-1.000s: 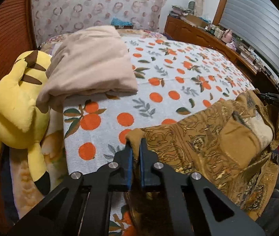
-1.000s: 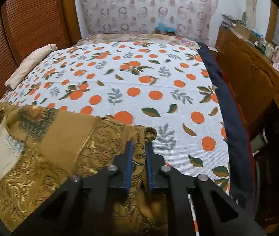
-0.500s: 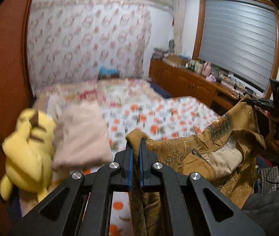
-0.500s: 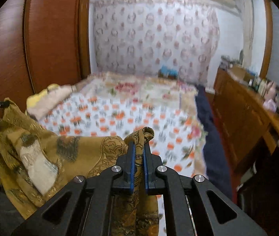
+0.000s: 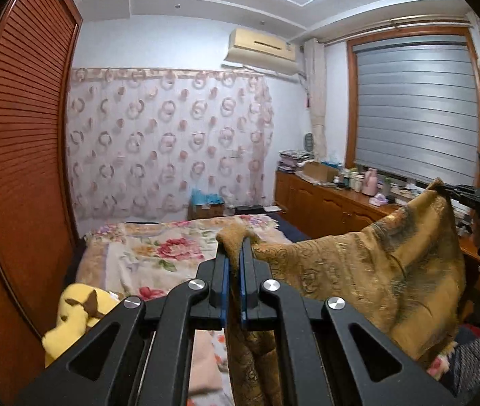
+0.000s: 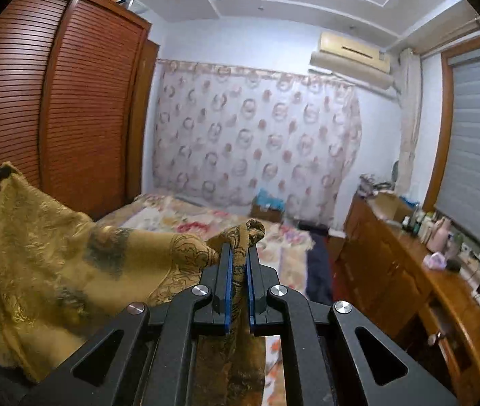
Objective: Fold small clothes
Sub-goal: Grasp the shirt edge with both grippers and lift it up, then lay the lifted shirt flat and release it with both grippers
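**Two corners pinched, garment lifted clear of the bed**

Both grippers are clamped tight on cloth. Between the blue pads of the left gripper sits a bunched corner of the mustard-gold patterned garment, a tuft of it poking up past the fingertips; the right gripper bites a second corner the same way, with a curled knob of fabric standing above its jaws.

Outward from each grip, the cloth runs sideways as a sagging span toward the other gripper (each camera catches its partner at the frame edge, holding the far corner), and the rest hangs down below the fingers, out of sight.

A second ago the garment lay crumpled on the orange-print sheet with both cameras looking down on it. Now both views face across the room: floral blanket at the far end of the bed, patterned curtain, air conditioner, the yellow plush toy low at the left. The garment has been raised off the bed and stretched between the hands.

That reads as the opening-out step, letting the cloth hang so creases drop. Laying it flat on the bed looks like the next need; folding proper has not begun.
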Tool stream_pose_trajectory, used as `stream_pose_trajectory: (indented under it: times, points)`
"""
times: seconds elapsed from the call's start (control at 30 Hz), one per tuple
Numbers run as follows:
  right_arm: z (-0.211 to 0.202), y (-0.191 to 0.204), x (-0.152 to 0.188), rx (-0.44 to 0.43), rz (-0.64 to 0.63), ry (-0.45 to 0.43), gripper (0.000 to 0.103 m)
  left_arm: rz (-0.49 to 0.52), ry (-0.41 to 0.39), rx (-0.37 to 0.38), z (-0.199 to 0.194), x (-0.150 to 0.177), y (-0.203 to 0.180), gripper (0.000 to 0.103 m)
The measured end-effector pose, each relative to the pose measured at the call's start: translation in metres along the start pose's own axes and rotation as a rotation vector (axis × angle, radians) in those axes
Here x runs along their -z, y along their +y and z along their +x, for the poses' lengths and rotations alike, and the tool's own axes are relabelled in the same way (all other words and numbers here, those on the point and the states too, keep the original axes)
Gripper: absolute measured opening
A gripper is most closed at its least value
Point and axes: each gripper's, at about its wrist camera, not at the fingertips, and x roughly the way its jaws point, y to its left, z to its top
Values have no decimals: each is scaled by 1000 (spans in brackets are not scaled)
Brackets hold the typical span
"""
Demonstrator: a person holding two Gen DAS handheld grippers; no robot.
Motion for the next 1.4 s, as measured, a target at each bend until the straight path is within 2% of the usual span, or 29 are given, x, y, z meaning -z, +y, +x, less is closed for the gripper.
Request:
stream_pose_trajectory:
  times: [0.07,0.17,0.23,0.27,0.3,0.33,0.37,0.43,0.47,0.5,0.53,0.67,0.83,1.07,1.4]
  points:
    - [33,-3,-6,11,6,27,6,3,33,-59,34,0,10,6]
    - [104,-6,5,65,31,123,7,-10,100,-114,84,13,27,6]
    - [147,-2,17,74,52,205,8,-11,181,-159,121,34,37,12]
    - [170,-1,28,45,58,229,17,-8,225,-169,133,45,39,14]
    - [193,-1,42,47,75,303,20,-5,269,-167,145,58,41,21]
    - [209,-1,54,69,89,352,27,-5,289,-160,150,68,39,30]
    - [220,0,66,84,102,384,28,-3,298,-154,153,81,39,36]
    - [231,7,87,58,107,422,30,-3,310,-134,152,96,34,56]
    - [233,12,98,45,101,435,38,-1,326,-121,151,105,31,62]
    - [234,17,102,38,92,444,41,2,335,-113,150,110,27,77]
    - [232,20,109,27,85,449,45,11,343,-107,149,119,23,82]
    - [226,17,123,-32,105,442,56,18,355,-85,134,135,-2,82]
    - [198,16,147,-90,98,444,56,5,388,-44,128,160,-28,82]
    - [168,-2,182,-96,158,475,56,15,488,-13,137,201,-58,82]
    - [140,-7,197,-117,171,498,56,46,578,-5,143,230,-72,82]
